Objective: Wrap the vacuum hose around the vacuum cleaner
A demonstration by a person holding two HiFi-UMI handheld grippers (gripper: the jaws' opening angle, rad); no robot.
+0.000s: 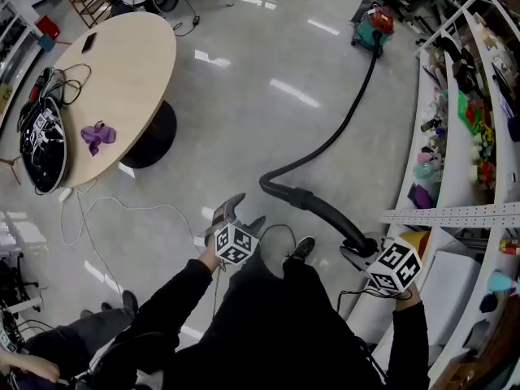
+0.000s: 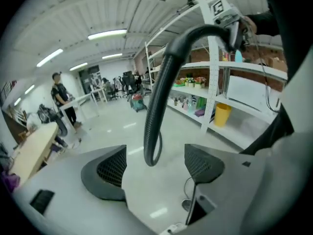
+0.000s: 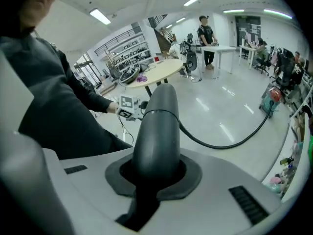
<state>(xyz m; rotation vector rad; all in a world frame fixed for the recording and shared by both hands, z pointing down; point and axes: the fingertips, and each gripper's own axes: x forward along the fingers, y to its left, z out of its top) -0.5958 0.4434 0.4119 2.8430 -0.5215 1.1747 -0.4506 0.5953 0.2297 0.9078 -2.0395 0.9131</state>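
The teal and red vacuum cleaner (image 1: pixel 373 28) stands far off on the floor, also seen small in the right gripper view (image 3: pixel 270 99). Its black hose (image 1: pixel 333 132) runs across the floor, bends, and rises as a thick grey tube (image 3: pixel 159 126). My right gripper (image 1: pixel 358 249) is shut on that tube's end, the jaws (image 3: pixel 157 173) clamped round it. My left gripper (image 1: pixel 243 214) is open with nothing between its pads (image 2: pixel 110 169). The ribbed hose (image 2: pixel 157 102) hangs in front of it, beyond the fingertips and apart from them.
A round wooden table (image 1: pixel 130 55) at left carries a purple cloth (image 1: pixel 97 136) and a black device (image 1: pixel 42 140). White shelving (image 1: pixel 479 120) full of small items lines the right side. A white cable (image 1: pixel 122 210) loops on the floor. A yellow bin (image 2: pixel 222 114) stands under the shelves.
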